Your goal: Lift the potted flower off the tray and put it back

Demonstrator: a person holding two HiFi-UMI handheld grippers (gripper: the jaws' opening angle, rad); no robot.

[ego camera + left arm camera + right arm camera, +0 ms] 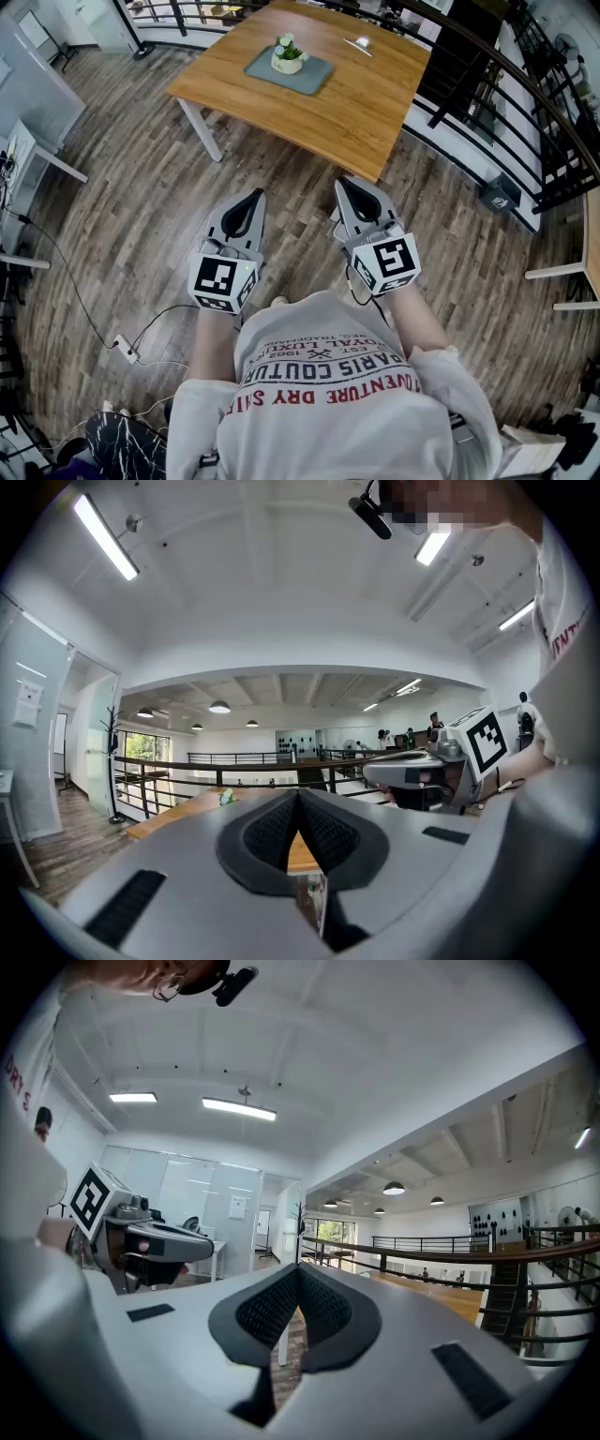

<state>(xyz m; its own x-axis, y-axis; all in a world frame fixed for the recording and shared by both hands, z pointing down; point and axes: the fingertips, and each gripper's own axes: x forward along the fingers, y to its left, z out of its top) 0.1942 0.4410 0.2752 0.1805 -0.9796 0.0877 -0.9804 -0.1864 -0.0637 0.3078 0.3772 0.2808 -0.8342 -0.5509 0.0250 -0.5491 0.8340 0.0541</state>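
Note:
A small potted flower (287,56) in a cream pot stands on a grey-green tray (290,71) on the far wooden table (309,94). Both grippers are held level in front of the person, well short of the table. My left gripper (255,197) is shut with nothing between its jaws, and my right gripper (345,184) is shut and empty too. In the left gripper view the shut jaws (298,794) point toward the table (173,815), where the flower (225,797) shows tiny. In the right gripper view the shut jaws (300,1271) point past the table's edge (441,1299).
Wood-plank floor lies between the person and the table. A black railing (525,103) runs behind and right of the table. A small white object (360,42) lies on the table's far side. A power strip with cables (127,349) is on the floor at left.

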